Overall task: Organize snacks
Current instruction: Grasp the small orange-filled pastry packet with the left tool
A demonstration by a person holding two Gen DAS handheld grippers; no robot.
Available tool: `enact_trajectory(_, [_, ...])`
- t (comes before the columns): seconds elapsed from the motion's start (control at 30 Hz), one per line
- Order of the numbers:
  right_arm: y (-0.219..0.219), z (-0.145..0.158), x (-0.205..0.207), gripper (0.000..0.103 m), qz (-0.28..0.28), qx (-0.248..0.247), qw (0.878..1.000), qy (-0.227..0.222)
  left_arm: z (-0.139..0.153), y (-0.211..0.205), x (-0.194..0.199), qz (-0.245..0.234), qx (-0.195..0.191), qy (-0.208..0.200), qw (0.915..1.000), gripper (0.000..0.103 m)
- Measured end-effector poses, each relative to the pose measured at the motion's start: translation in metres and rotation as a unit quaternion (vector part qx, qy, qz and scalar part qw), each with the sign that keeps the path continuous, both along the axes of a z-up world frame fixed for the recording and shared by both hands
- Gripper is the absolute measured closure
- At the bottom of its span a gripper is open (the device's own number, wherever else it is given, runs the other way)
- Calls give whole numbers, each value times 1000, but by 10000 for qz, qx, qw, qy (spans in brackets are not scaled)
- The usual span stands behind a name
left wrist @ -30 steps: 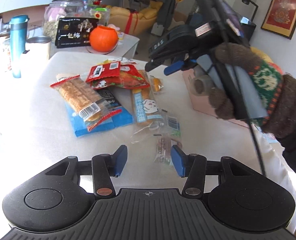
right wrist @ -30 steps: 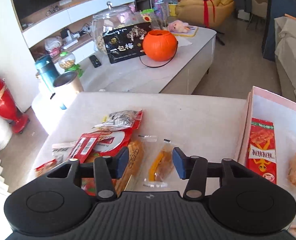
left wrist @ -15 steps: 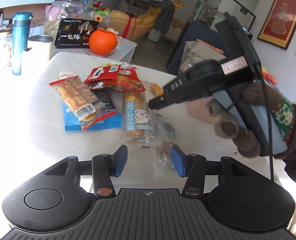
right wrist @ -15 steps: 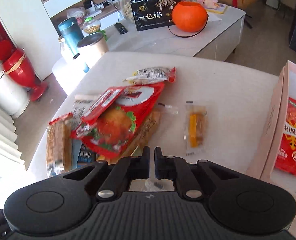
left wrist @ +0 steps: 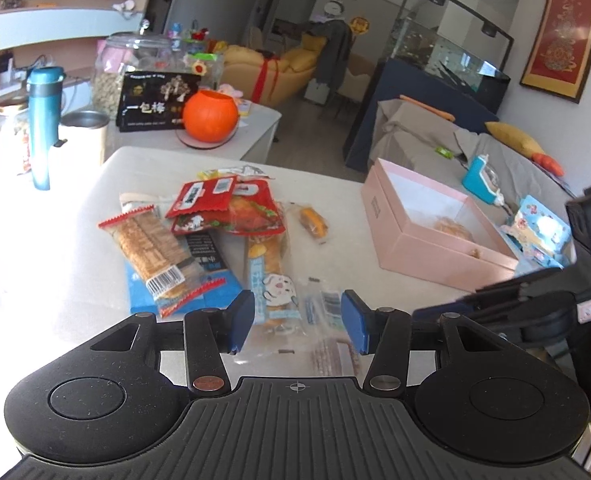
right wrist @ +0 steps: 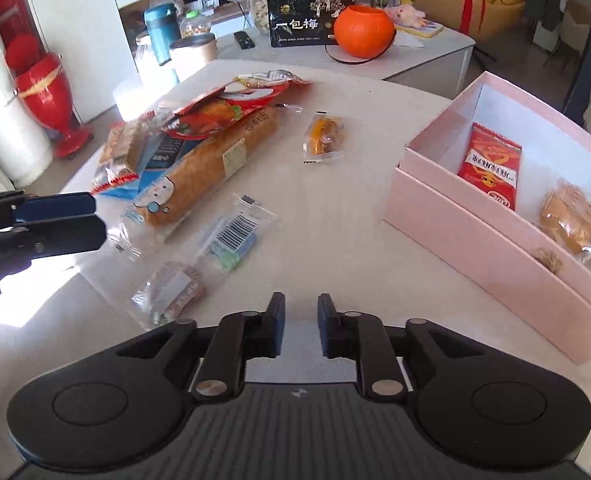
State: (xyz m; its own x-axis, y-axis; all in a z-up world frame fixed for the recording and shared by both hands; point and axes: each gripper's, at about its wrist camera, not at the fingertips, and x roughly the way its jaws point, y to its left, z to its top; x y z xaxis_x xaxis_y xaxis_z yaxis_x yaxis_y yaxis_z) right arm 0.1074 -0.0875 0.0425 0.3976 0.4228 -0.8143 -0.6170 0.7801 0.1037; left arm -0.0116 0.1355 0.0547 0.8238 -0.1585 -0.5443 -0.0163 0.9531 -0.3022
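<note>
My left gripper (left wrist: 297, 316) wide open, empty; right gripper (right wrist: 300, 330) narrowly parted, empty; small clear-wrapped brown biscuit packet (right wrist: 170, 289) looks light, crinkly, slippery; I'd pinch its sealed edge.

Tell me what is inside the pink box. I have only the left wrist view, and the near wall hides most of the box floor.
Observer: The right wrist view shows a red packet lying flat in the pink box, beside a wrapped pastry.
Operator: Is the right gripper holding anything?
Observer: No. The right gripper has its jaws slightly apart, with only the table showing between them.
Operator: What lies nearest it?
Observer: A small brown snack in clear wrap, flat on the table to its left.
</note>
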Motion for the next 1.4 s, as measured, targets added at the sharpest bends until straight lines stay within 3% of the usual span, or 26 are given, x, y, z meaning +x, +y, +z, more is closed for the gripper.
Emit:
enact_trajectory(0.03, [-1, 2, -3, 62, -21, 183, 9998, 51, 2, 3, 4, 122, -10, -6, 9999, 50])
enact_trajectory(0.1, [8, 3, -12, 55, 44, 455, 9989, 50, 7, 8, 8, 320, -11, -39, 9995, 50])
enact_trajectory(0.3, [67, -11, -27, 54, 445, 501, 9975, -204, 18, 16, 7, 484, 237, -8, 9985, 50])
enact_trajectory(0.4, [74, -14, -34, 63, 581, 157, 9962, -634, 15, 16, 4, 399, 309, 86, 9987, 50])
enact_trajectory(0.5, [52, -10, -36, 72, 542, -2, 9955, -777, 13, 9, 11, 219, 254, 128, 9994, 50])
enact_trajectory(0.7, [-23, -17, -40, 71, 25, -373, 9919, -1210, 8, -32, 58, -525, 228, 126, 9983, 50])
enact_trajectory(0.77, [-47, -22, -36, 59, -319, -246, 9914, -1244, 4, -43, 87, -545, 245, 229, 9980, 50])
enact_trajectory(0.83, [-67, -30, -30, 37, -705, 24, 9901, -1212, -2, -48, 117, -501, 242, 388, 9977, 50])
enact_trajectory(0.9, [-81, -36, -27, 35, -979, 456, 9869, -1200, -9, -53, 143, -332, 430, 539, 9971, 53])
enact_trajectory(1.13, [-79, -38, -29, 32, -995, 439, 9860, -1266, -30, -66, 204, 67, 1131, 752, 9907, 60])
enact_trajectory(1.23, [-80, -39, -28, 32, -998, 519, 9859, -1238, -39, -72, 212, 47, 1450, 892, 9854, 73])
enact_trajectory(1.3, [-81, -38, -30, 32, -1019, 603, 9856, -1208, -39, -76, 202, -85, 1553, 856, 9841, 73])
enact_trajectory(1.4, [-84, -38, -29, 32, -1045, 708, 9851, -1169, -34, -81, 172, -487, 1278, 882, 9867, 76])
